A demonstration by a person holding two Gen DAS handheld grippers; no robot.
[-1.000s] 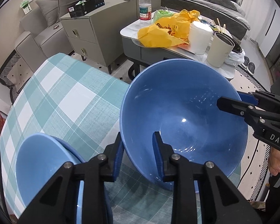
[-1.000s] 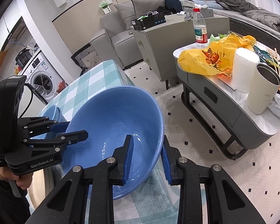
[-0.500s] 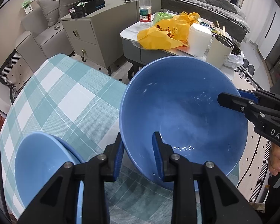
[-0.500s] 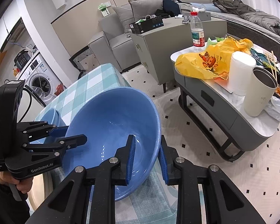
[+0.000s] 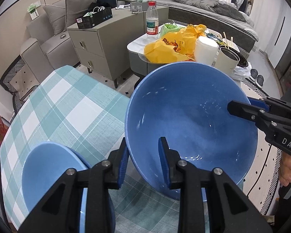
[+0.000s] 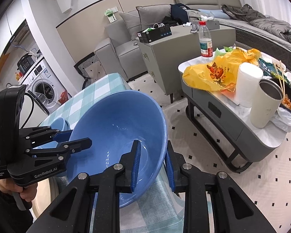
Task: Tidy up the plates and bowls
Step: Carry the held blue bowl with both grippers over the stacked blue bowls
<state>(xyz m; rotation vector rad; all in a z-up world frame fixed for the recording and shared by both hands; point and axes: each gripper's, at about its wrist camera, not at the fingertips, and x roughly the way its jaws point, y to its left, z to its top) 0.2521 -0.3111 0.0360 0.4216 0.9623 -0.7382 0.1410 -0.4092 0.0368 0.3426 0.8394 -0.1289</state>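
Observation:
A large blue bowl (image 5: 194, 120) is held tilted over the teal plaid tablecloth (image 5: 67, 106), gripped on two sides of its rim. My left gripper (image 5: 143, 145) is shut on the near rim, one finger inside and one outside. My right gripper (image 5: 240, 104) is shut on the right rim. In the right wrist view, my right gripper (image 6: 152, 147) clamps the large blue bowl (image 6: 116, 128), and my left gripper (image 6: 75, 136) bites its left rim. A smaller blue bowl (image 5: 48, 170) sits on the cloth at lower left, also visible as the smaller blue bowl (image 6: 58, 124). Whether the big bowl's base touches the cloth I cannot tell.
The table's edge runs just right of the bowl, with patterned floor beyond. A low grey coffee table (image 6: 232, 116) carries a yellow bag (image 6: 213, 71), a water bottle (image 6: 204, 40), a paper roll and a cream cup (image 6: 265, 104). A grey cabinet (image 5: 99, 46) and a sofa stand behind.
Both wrist views have tipped slightly upward, showing more of the room, with the big bowl still held. The right gripper's fingers have narrowed a little on the rim.

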